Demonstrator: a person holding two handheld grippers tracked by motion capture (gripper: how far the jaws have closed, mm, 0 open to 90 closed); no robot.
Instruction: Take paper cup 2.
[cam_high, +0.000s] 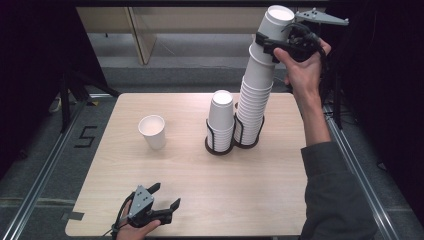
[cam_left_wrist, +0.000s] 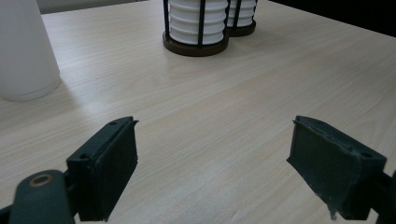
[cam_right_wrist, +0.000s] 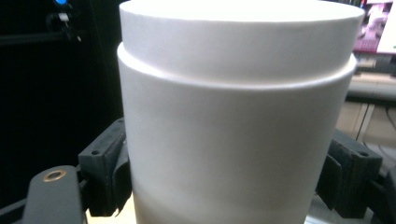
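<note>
Nearest the camera, my left gripper (cam_high: 159, 201) rested at the front edge of the wooden counter (cam_high: 190, 180), its jaws spread with nothing between them. A single white paper cup (cam_high: 152, 131) stood upright, well apart from it, toward the counter's left. Near the middle stood two black wire holders, the left one (cam_high: 220, 142) carrying a short stack of cups (cam_high: 221, 117), the right one a tall leaning stack (cam_high: 255, 100). My right gripper (cam_high: 280, 42) was high above the counter, jaws pinching the top cup (cam_right_wrist: 233, 121) of that tall stack.
</note>
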